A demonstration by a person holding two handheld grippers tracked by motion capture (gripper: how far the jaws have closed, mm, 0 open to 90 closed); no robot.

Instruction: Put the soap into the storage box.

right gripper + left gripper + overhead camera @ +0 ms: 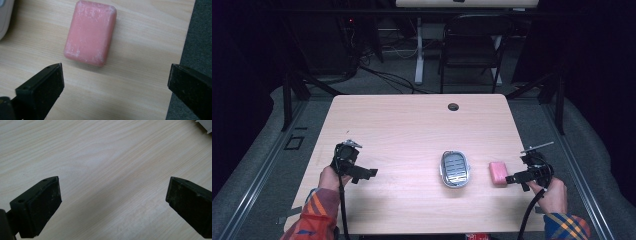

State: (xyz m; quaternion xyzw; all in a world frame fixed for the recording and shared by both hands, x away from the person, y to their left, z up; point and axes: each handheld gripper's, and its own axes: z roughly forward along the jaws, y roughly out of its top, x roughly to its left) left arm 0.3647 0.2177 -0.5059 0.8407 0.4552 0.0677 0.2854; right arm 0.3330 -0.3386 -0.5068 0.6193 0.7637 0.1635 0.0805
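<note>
The pink soap bar (90, 33) lies flat on the surface (402, 130), just right of the grey soap dish (455, 169). The right gripper (512, 179) sits just beside the bar, jaws spread wide and empty. To grip well, it should come forward and straddle the bar's narrow sides squarely before closing. The left gripper (371, 173) waits spread, well apart.

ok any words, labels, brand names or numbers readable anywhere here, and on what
None can be read.
pink soap bar: plain face with whitish scuffs, no stamp or lettering visible.
grey soap dish: ridged inside, no legible mark in the high view.
table: bare wood grain, no label.
left gripper and right gripper: black jaws, open, unmarked.
</note>
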